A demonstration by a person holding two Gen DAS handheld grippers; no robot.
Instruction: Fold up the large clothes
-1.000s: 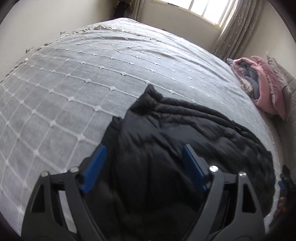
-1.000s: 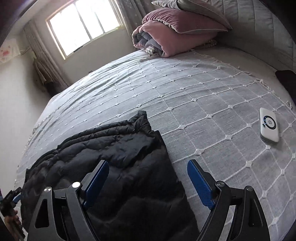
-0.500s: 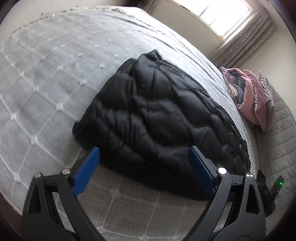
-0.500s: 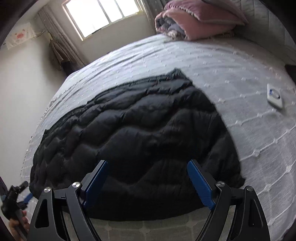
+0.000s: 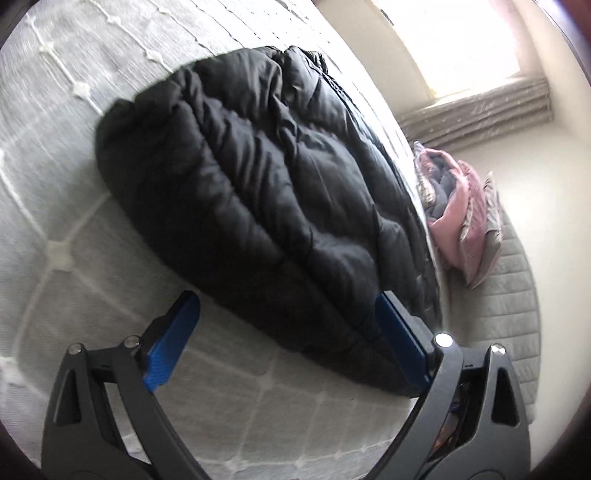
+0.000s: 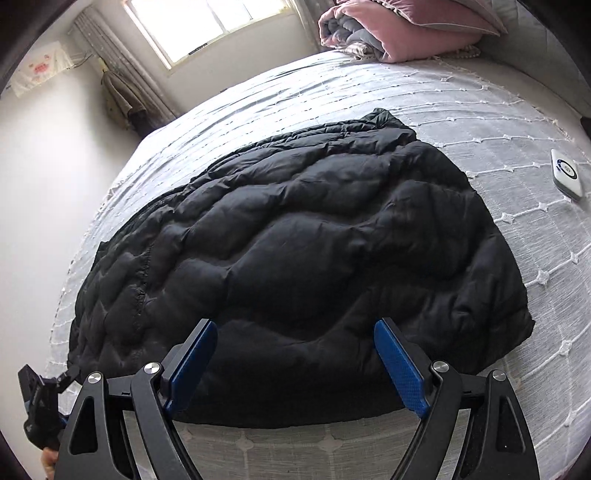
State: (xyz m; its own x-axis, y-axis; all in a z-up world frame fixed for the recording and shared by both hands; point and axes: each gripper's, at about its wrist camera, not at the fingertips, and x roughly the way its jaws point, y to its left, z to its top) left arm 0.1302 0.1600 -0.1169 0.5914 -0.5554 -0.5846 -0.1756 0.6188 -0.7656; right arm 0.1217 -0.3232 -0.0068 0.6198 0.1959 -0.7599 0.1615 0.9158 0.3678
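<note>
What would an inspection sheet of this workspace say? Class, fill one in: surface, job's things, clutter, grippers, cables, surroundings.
Surface: bed with grey quilted bedspread, diamond stitching.
Job's things: black puffer jacket lying flat on the bedspread.
Clutter: small white device to the jacket's right; pink bedding pile at the bed's head.
Grippers: left gripper and right gripper both open, empty, at the jacket's near edge.
Cables: nothing seen.
Surroundings: window, curtains, pale walls.

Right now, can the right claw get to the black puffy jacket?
Probably yes. The right claw is open and sits just over the near edge of the black puffy jacket, with nothing between them on the bed cover.
</note>
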